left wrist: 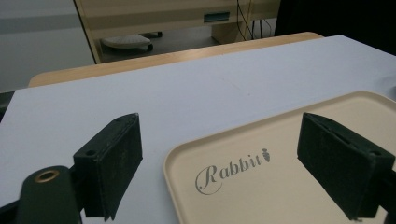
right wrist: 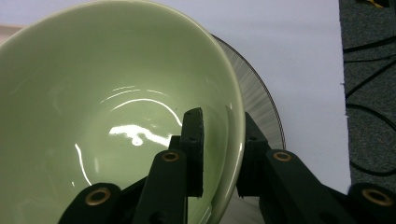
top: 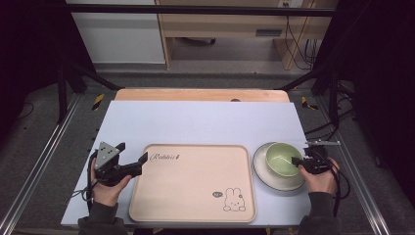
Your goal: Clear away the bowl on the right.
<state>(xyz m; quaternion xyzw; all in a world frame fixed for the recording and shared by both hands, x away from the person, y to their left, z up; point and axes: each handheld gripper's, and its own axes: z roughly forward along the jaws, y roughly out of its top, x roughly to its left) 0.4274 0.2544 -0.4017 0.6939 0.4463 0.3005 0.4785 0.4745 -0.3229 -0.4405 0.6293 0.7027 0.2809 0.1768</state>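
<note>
The green bowl (right wrist: 116, 116) was pinched at its rim by the right gripper (top: 299, 162), one jaw inside, presumably for lifting off the plate (top: 274, 183). The left gripper (top: 132, 166) was held spread beside the tray (top: 191, 205) (its corner lay between the jaws), perhaps to steady it.

Black tongs (top: 145, 157), brass-ringed screw holes, grey triangular plate (top: 106, 152) on left; dark sleeves (top: 102, 219), black cables.

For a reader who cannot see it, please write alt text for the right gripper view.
The right gripper pinches the rim of a pale green bowl, one jaw inside and one outside. The empty, glossy bowl sits on a grey plate on a white table.
</note>
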